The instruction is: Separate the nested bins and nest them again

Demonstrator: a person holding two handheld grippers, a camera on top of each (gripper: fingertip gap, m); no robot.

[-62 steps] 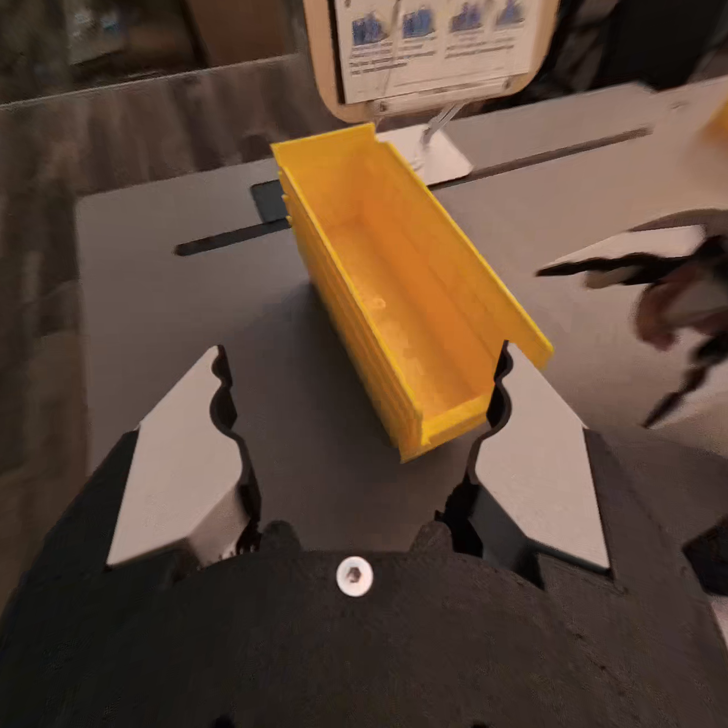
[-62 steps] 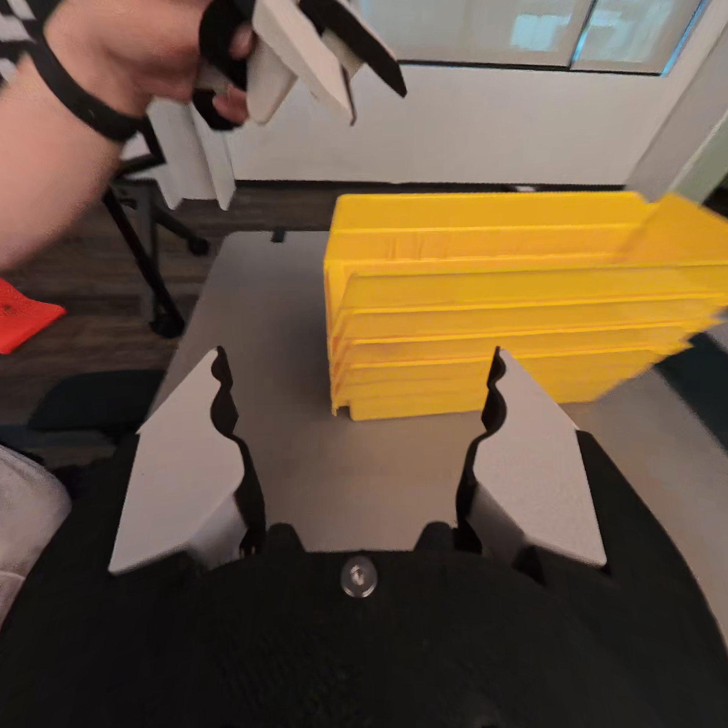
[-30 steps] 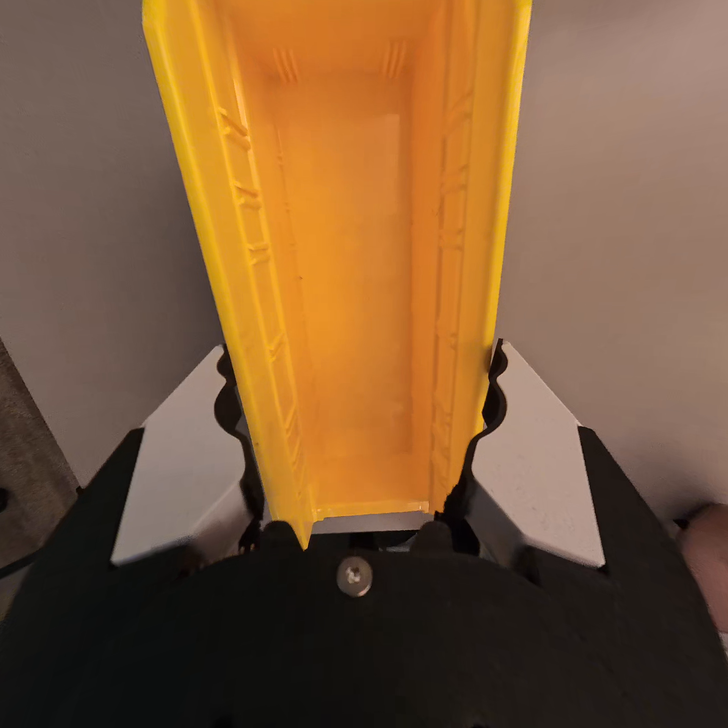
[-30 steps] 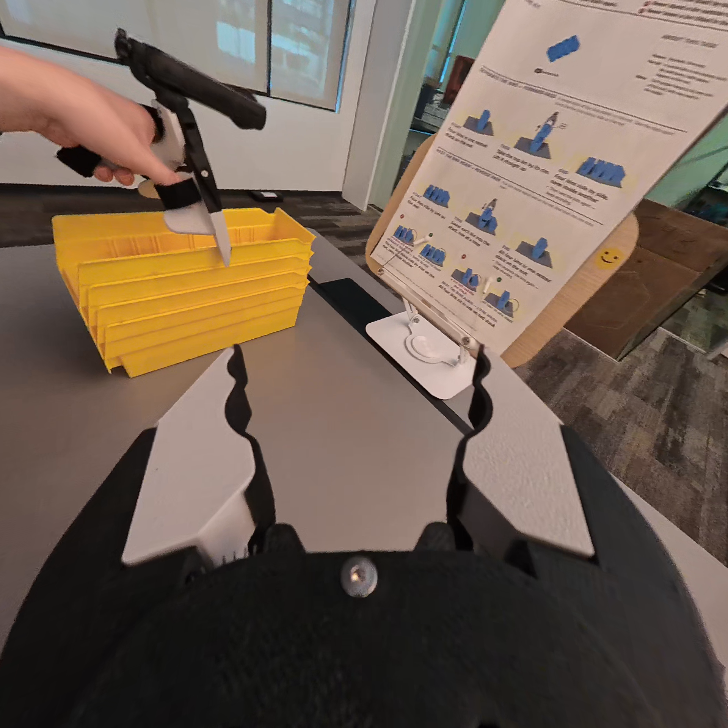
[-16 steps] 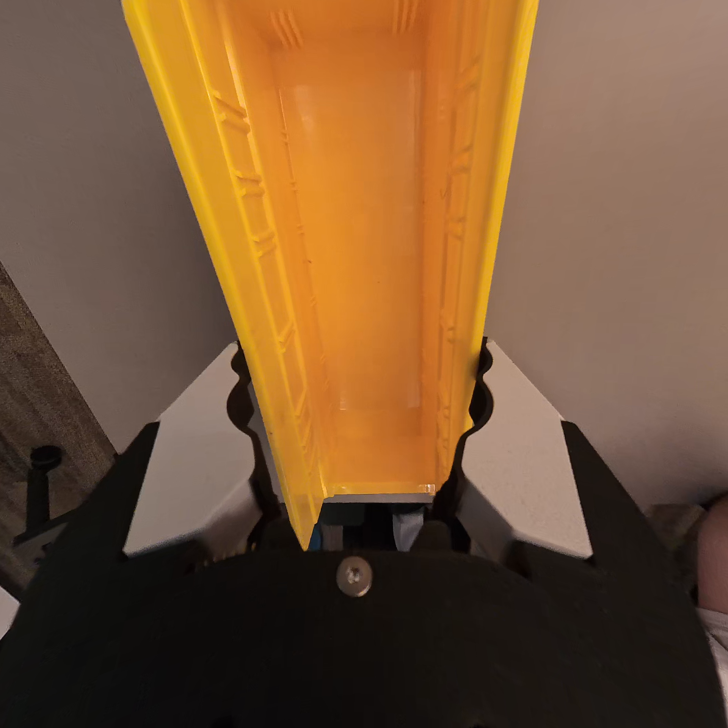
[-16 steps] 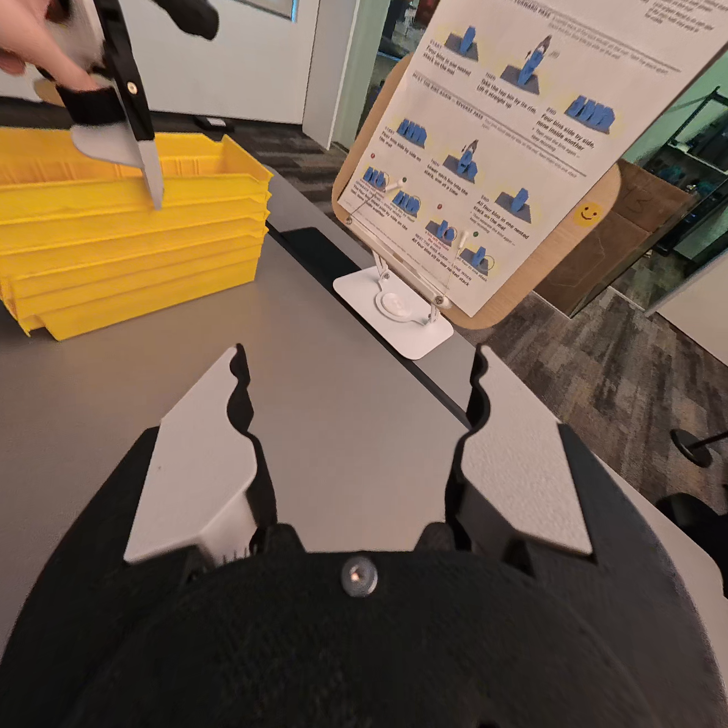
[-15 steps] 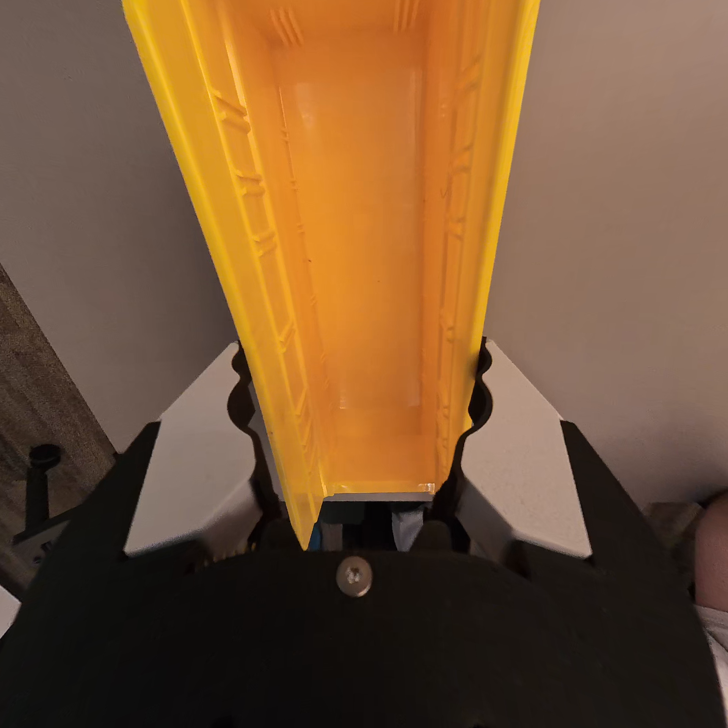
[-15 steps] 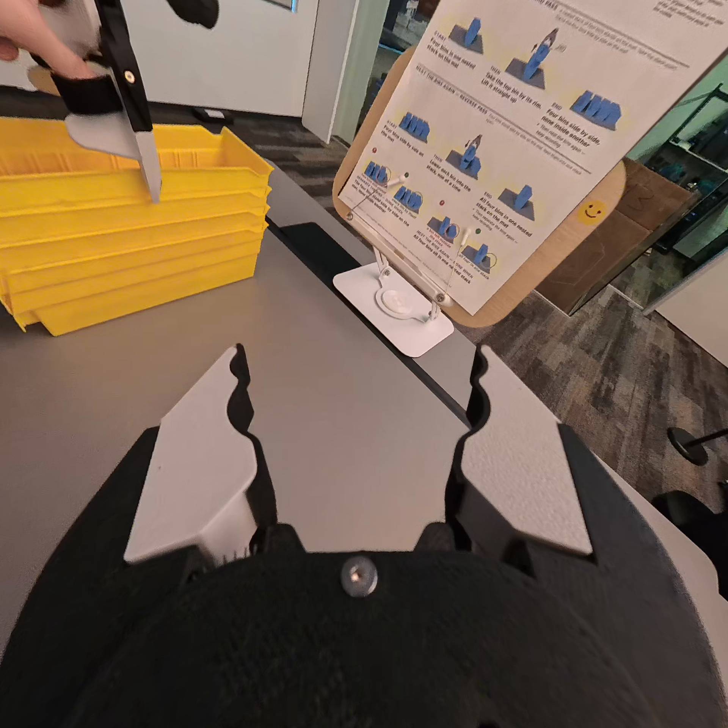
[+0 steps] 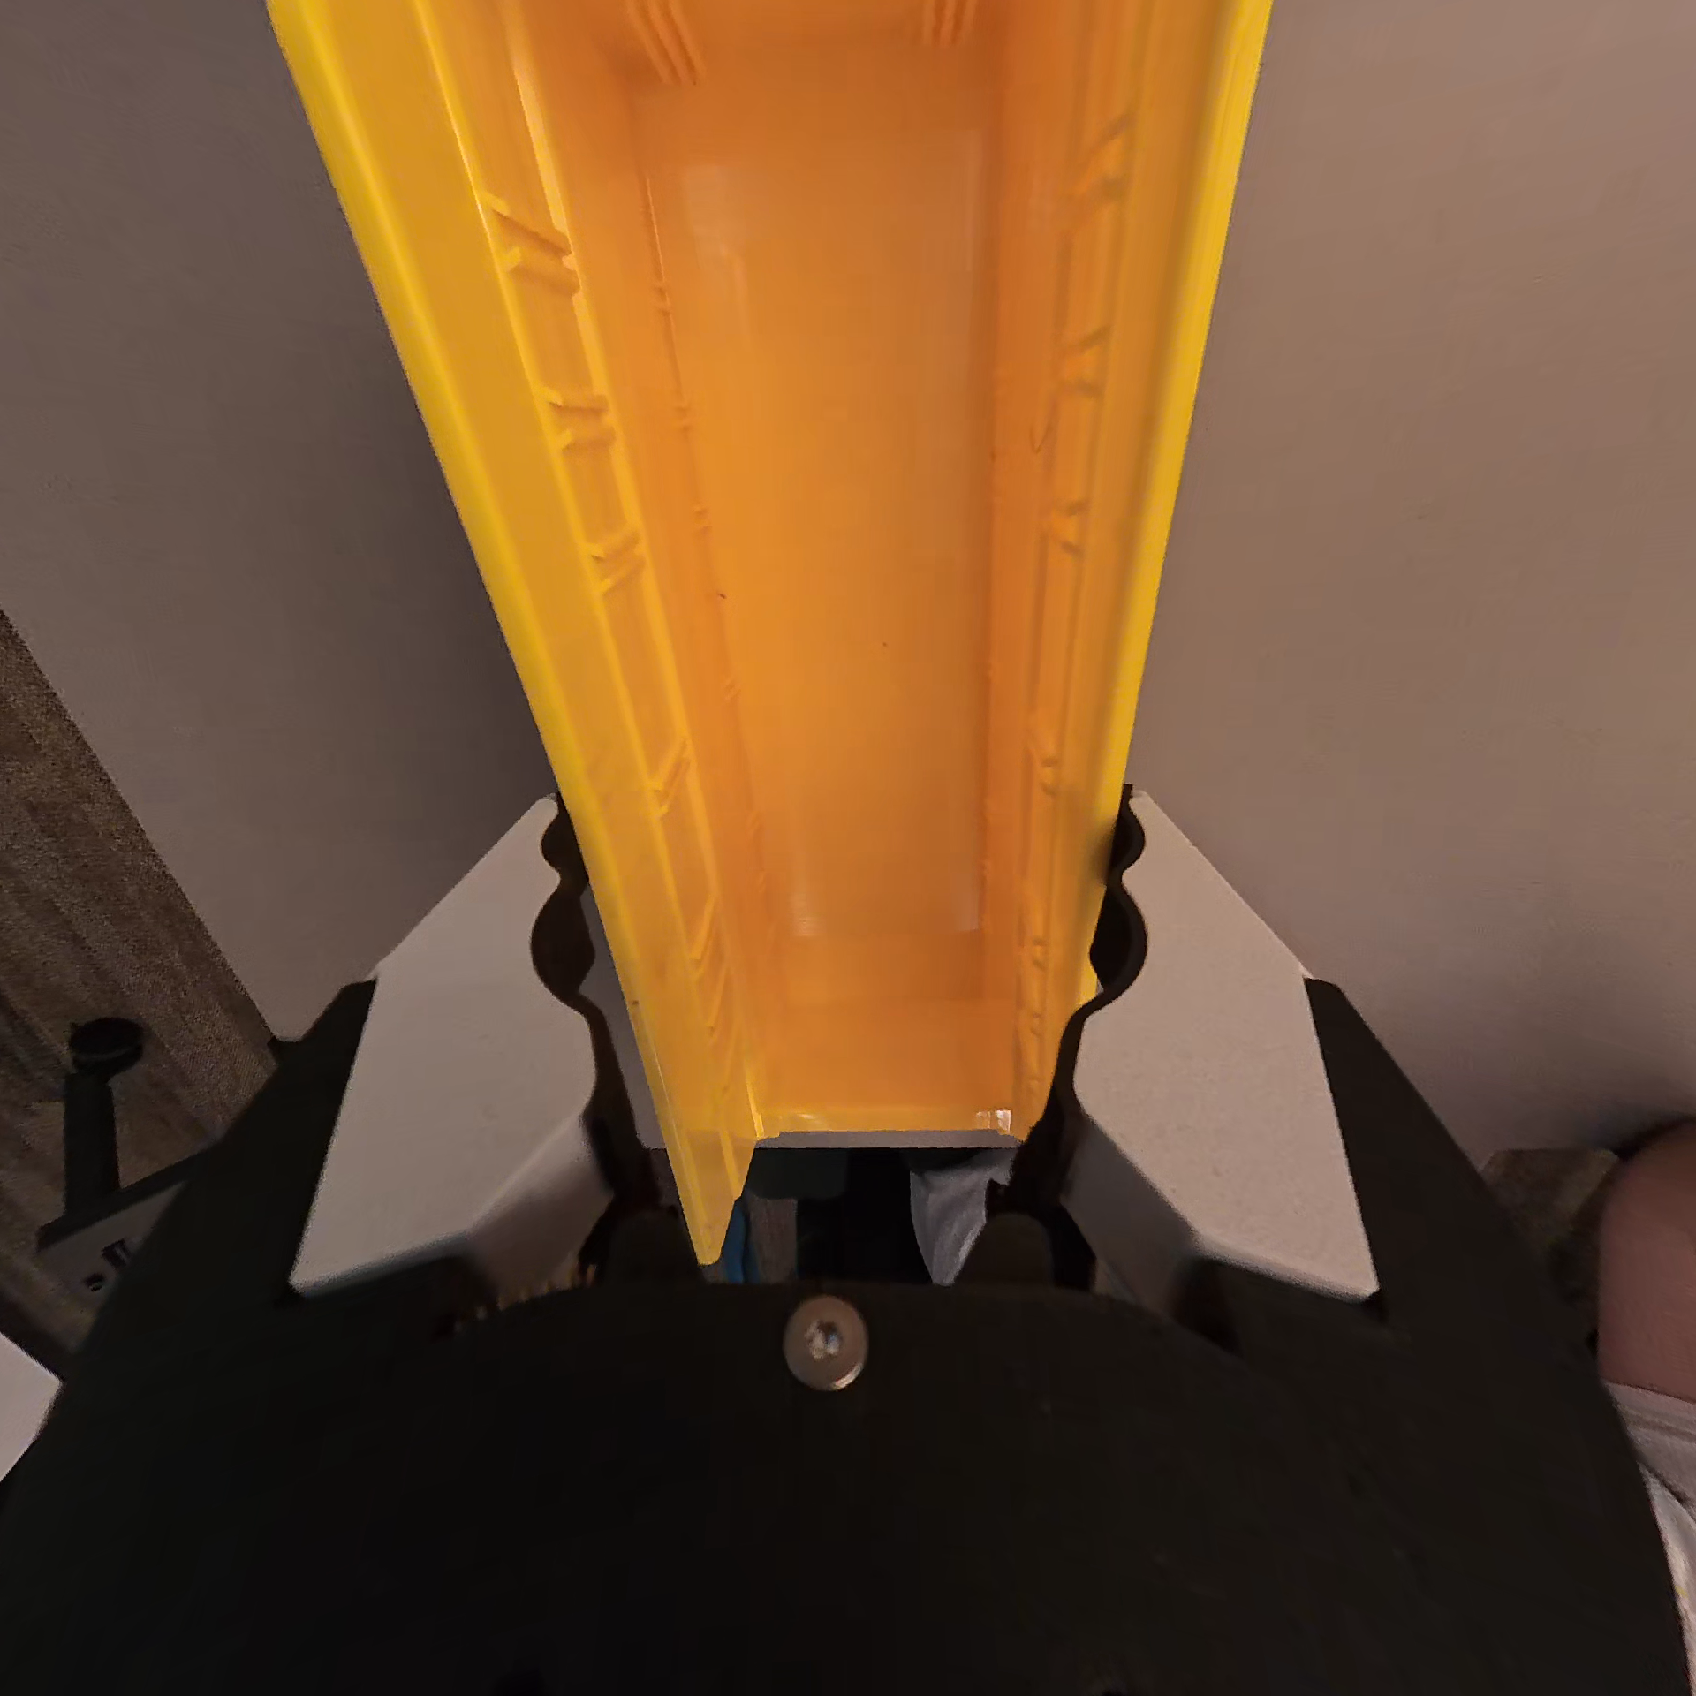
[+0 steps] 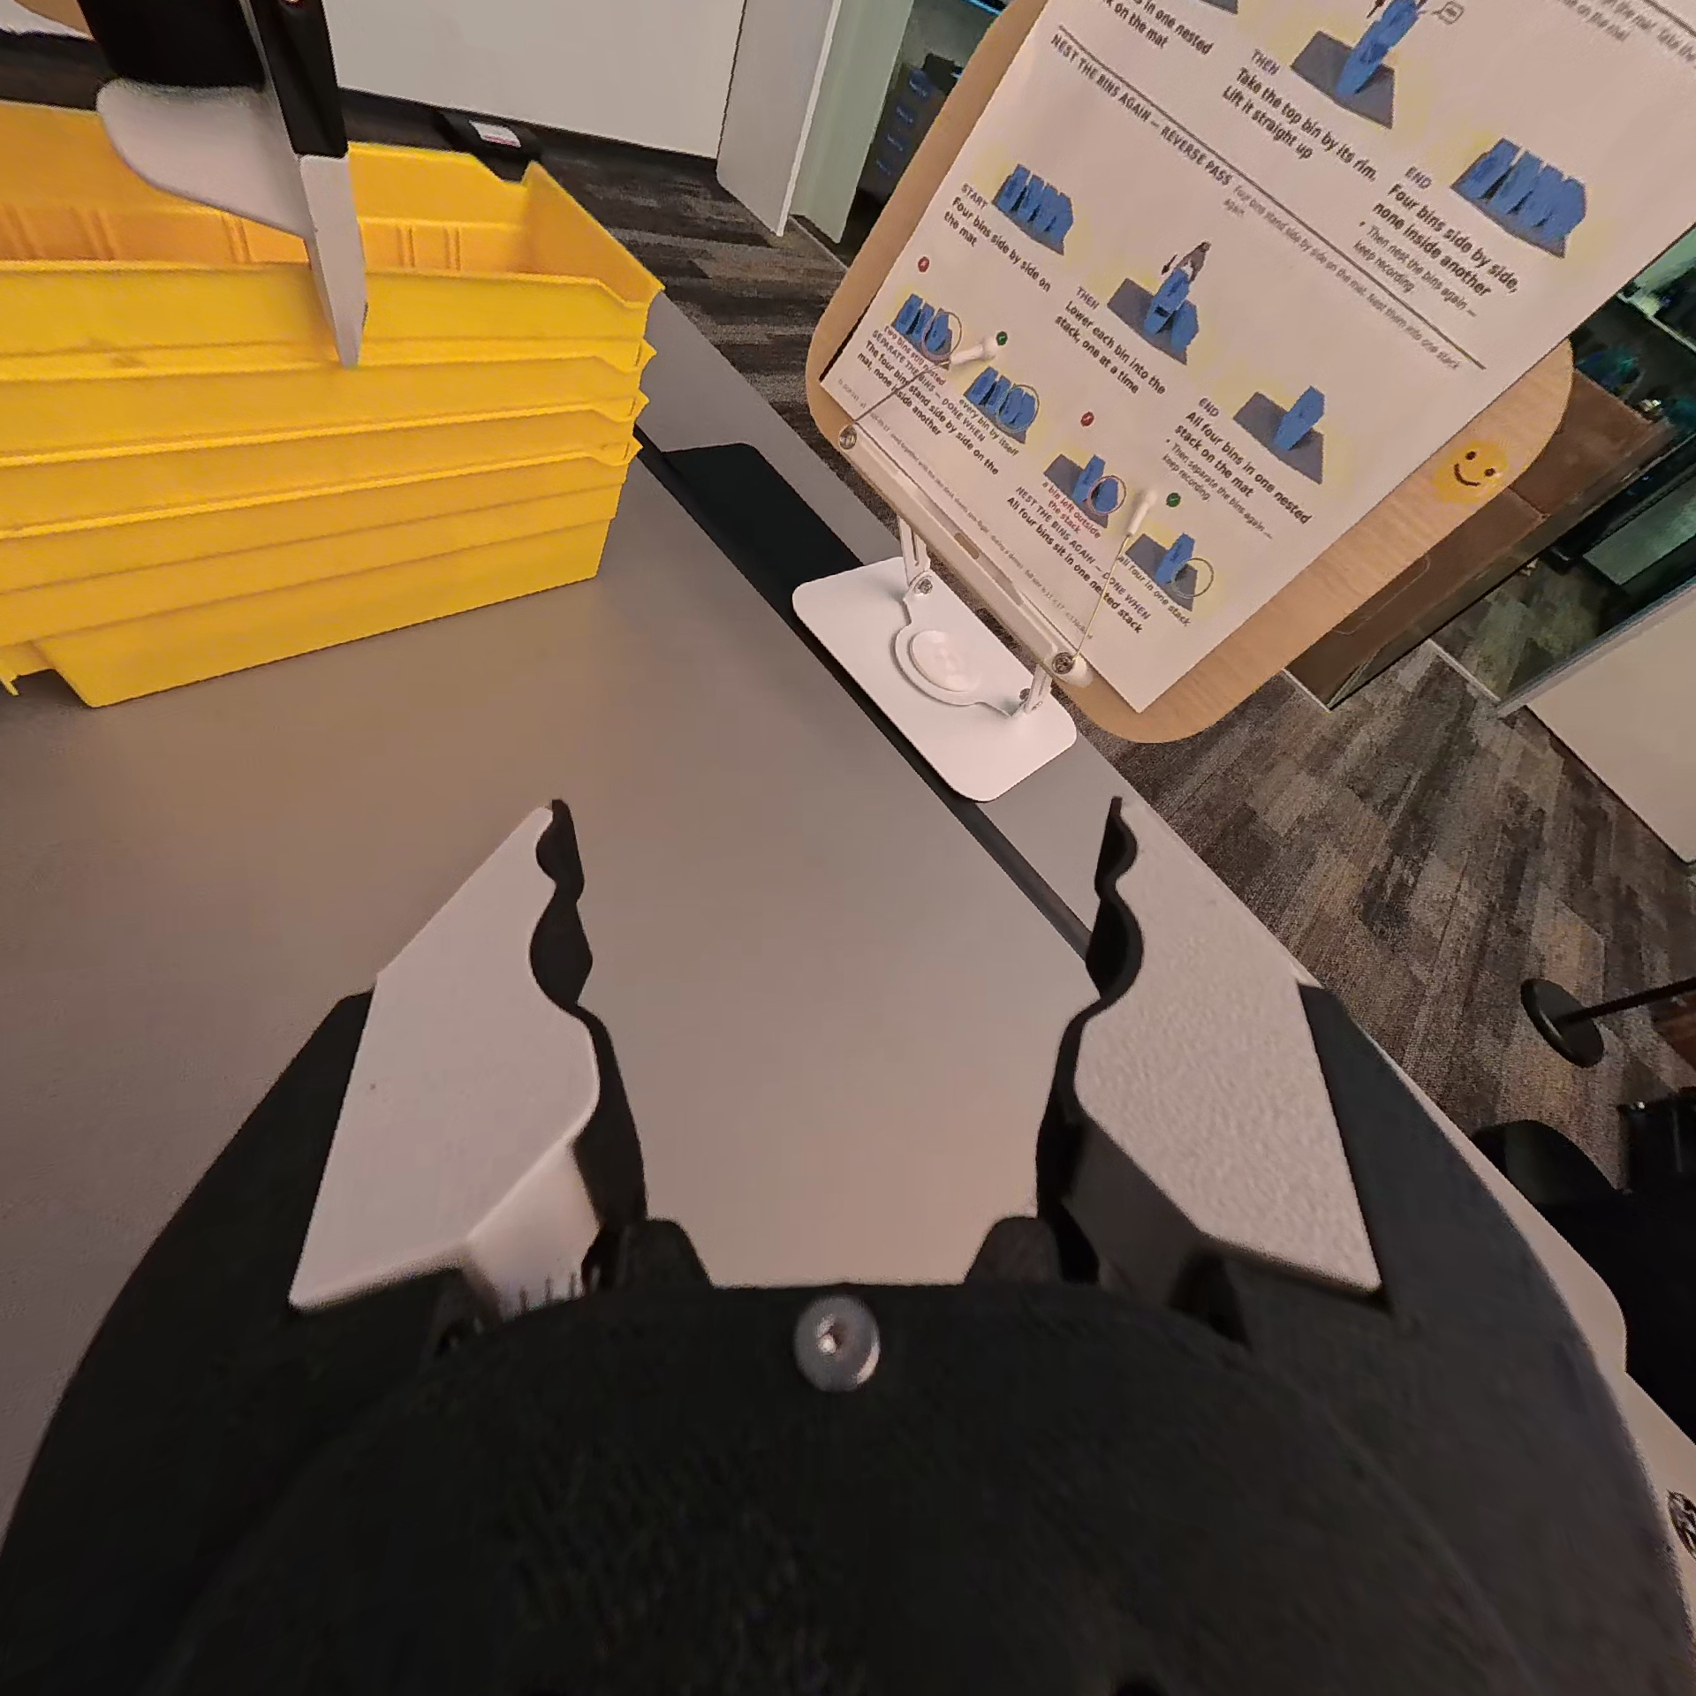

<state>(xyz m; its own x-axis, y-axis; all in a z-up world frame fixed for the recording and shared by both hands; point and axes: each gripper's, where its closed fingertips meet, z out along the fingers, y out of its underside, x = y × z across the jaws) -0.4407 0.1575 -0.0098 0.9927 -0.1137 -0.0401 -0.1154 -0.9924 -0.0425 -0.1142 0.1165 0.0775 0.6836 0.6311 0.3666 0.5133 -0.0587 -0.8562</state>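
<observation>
The left gripper (image 9: 840,808) clamps the top yellow bin (image 9: 826,514) across its width, its long axis running toward 12 o'clock, stack (image 10: 303,477) on the grey table (image 10: 734,826); the empty, spread right gripper (image 10: 835,808) sits well away.

— What sort of place is this?

— An office-like room set up as a test station. A plain grey table (image 10: 753,826) fills the centre of the right wrist view.

— What shows that?

— At 1 o'clock, a printed instruction sheet (image 10: 1285,303) with blue diagrams sits on a wooden board on a white stand (image 10: 945,679). Grey patterned carpet tiles (image 10: 1413,826) cover the floor at 3 o'clock. At 12 o'clock is a white wall (image 10: 551,55), with glass partitions (image 10: 1643,367) at 2 o'clock. Stacked yellow storage bins (image 10: 303,514) stand at 10 o'clock.
</observation>
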